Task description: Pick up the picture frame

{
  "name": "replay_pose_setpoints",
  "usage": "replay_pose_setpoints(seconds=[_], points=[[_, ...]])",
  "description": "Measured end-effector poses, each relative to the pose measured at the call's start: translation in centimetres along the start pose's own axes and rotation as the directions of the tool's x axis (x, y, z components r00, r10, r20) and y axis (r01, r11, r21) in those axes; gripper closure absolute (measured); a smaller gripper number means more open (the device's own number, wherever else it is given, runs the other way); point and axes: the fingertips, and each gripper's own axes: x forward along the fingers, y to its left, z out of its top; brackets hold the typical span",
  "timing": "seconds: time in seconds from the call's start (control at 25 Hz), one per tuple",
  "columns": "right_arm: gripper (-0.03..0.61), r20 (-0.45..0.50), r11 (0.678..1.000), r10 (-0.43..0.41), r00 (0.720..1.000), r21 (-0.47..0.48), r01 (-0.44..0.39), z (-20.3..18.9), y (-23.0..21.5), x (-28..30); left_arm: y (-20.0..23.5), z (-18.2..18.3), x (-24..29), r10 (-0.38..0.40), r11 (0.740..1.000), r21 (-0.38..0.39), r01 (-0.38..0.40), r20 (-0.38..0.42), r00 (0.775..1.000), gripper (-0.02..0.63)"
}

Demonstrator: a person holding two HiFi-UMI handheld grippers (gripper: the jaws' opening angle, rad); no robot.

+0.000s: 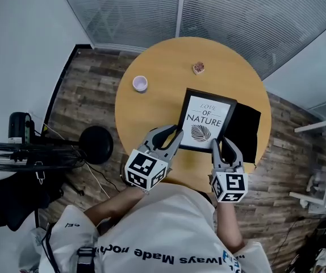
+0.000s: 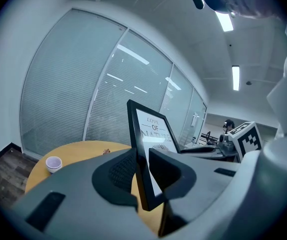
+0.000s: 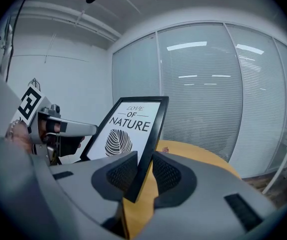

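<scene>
Cool, even ceiling-strip light; soft shadows; fisheye edges dark, close foreground blurred.

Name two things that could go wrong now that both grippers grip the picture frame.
1. The left gripper and right gripper each pinch only the thin border of the picture frame near a lower corner, so it might slip or pivot out.
2. If the grippers move unevenly, the frame could twist.

A cup, a small brown object and a black cloth are set apart on the round table.
</scene>
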Motion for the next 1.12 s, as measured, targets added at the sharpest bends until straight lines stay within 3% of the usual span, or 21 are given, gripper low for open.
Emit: replay_pose_setpoints(seconds=[1.12], points=[[0.471, 0.157, 0.999, 0.002, 0.988, -0.046, 0.005, 7.3, 2.5, -4.1, -2.1, 6.8, -4.2, -0.046, 0.997, 0.069, 0.037, 0.139, 0.989, 0.528]])
